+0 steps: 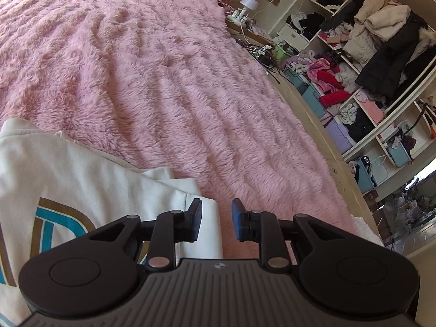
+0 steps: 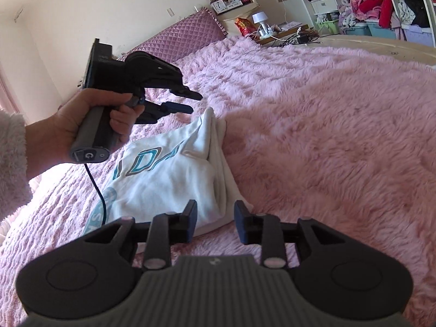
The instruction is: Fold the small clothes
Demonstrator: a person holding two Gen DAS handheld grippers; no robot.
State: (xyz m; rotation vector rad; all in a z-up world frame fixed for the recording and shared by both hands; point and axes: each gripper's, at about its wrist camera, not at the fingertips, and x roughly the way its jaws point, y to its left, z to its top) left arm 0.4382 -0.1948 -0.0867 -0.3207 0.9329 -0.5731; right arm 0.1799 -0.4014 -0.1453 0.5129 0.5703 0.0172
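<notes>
On the pink furry blanket (image 2: pixel 327 136) lies one white shirt (image 2: pixel 169 179), folded over with teal and gold letters on top. Two grippers hang above it: the left gripper (image 1: pixel 216 222) and the right gripper (image 2: pixel 215 222) both stand apart, with nothing pinched between them.

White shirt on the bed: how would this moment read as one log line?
stage: fold laid | white shirt: folded on pink blanket | left claw: open, empty | right claw: open, empty
</notes>
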